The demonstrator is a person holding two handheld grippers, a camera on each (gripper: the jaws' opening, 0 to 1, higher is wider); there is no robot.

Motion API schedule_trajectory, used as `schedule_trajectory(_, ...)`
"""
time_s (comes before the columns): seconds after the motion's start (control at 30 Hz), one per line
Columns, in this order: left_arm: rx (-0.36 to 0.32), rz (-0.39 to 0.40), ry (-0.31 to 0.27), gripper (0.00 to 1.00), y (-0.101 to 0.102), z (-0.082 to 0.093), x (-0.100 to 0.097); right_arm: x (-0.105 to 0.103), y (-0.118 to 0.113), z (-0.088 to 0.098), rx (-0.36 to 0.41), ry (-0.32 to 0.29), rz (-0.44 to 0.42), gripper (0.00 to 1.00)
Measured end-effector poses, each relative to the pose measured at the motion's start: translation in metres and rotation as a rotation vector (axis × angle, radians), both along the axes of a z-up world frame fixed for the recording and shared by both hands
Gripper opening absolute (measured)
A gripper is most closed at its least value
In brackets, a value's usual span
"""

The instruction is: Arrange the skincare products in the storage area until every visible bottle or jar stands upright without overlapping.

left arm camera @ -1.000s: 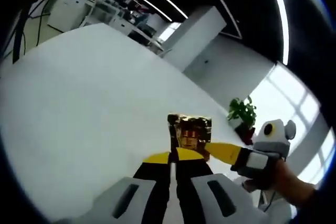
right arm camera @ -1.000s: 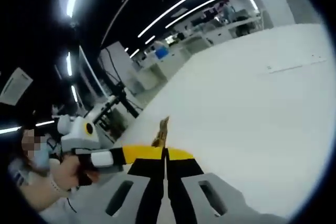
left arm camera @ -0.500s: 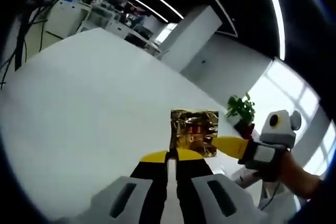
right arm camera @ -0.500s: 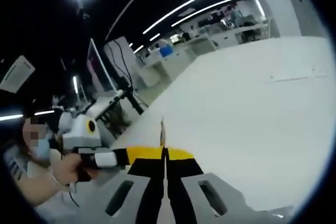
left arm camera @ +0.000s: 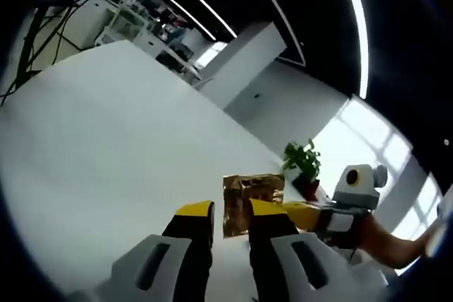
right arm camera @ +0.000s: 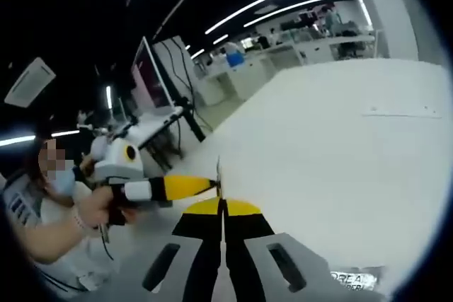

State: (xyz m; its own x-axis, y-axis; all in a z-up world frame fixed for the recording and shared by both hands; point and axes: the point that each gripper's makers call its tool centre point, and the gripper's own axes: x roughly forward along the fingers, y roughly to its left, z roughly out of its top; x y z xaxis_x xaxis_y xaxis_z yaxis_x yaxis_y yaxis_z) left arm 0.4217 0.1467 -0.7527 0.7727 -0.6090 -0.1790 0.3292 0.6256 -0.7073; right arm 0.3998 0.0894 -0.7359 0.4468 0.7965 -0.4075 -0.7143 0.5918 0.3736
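**Gold packet held above the white table**

The gold packet [left arm camera: 249, 201] is a flat, shiny, crinkled square. In the left gripper view it hangs in the air above the white table [left arm camera: 106, 146]. The right gripper [left arm camera: 301, 211] comes in from the side and pinches the packet's edge with its yellow tips. The left gripper [left arm camera: 230, 213] has its two yellow tips apart, one on each side of the packet's lower edge. I cannot tell if they touch it.

In the right gripper view the packet [right arm camera: 218, 177] shows only as a thin edge, standing up from the right gripper [right arm camera: 224, 205], whose tips are pressed together on it. The left gripper [right arm camera: 205, 186] reaches in from the side, right up to the packet, with a hand [right arm camera: 99, 206] holding its handle.

Past the packet, the table [right arm camera: 340, 153] stretches far away. A small label [right arm camera: 352, 278] lies on it near the right gripper. Beyond the table's far edge stands a green plant [left arm camera: 303, 164], by a bright window [left arm camera: 368, 143].
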Motion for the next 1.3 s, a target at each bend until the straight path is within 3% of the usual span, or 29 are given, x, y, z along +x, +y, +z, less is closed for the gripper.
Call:
schedule_trajectory(0.2, -0.062, -0.082, -0.038, 0.33, -0.013, 0.012, -0.016, -0.013, -0.002, 0.010, -0.018, -0.023, 0.039, 0.01)
schedule_trajectory(0.3, -0.058, -0.104, -0.045, 0.30, -0.017, 0.013, -0.021, -0.021, -0.004, 0.016, -0.007, -0.016, 0.058, 0.01)
schedule_trajectory(0.4, -0.091, -0.157, -0.063, 0.30, -0.026, 0.022, -0.033, -0.031, -0.007, 0.021, -0.027, -0.036, 0.092, 0.01)
schedule_trajectory(0.5, -0.125, -0.223, -0.087, 0.28, -0.037, 0.032, -0.048, -0.043, -0.007, 0.030, 0.002, -0.027, 0.124, 0.01)
schedule_trajectory(0.7, -0.109, -0.250, -0.093, 0.10, -0.043, 0.038, -0.061, -0.054, -0.019, 0.031, -0.020, -0.035, 0.138, 0.01)
schedule_trajectory(0.83, -0.116, -0.271, -0.100, 0.04, -0.048, 0.044, -0.069, -0.058, -0.026, 0.030, -0.021, -0.033, 0.126, 0.01)
schedule_trajectory(1.13, -0.061, -0.297, -0.087, 0.02, -0.057, 0.042, -0.077, -0.069, -0.033, 0.025, -0.065, -0.047, 0.127, 0.01)
schedule_trajectory(1.3, -0.027, -0.298, -0.050, 0.01, -0.061, 0.032, -0.078, -0.071, -0.038, 0.015, -0.111, -0.057, 0.126, 0.01)
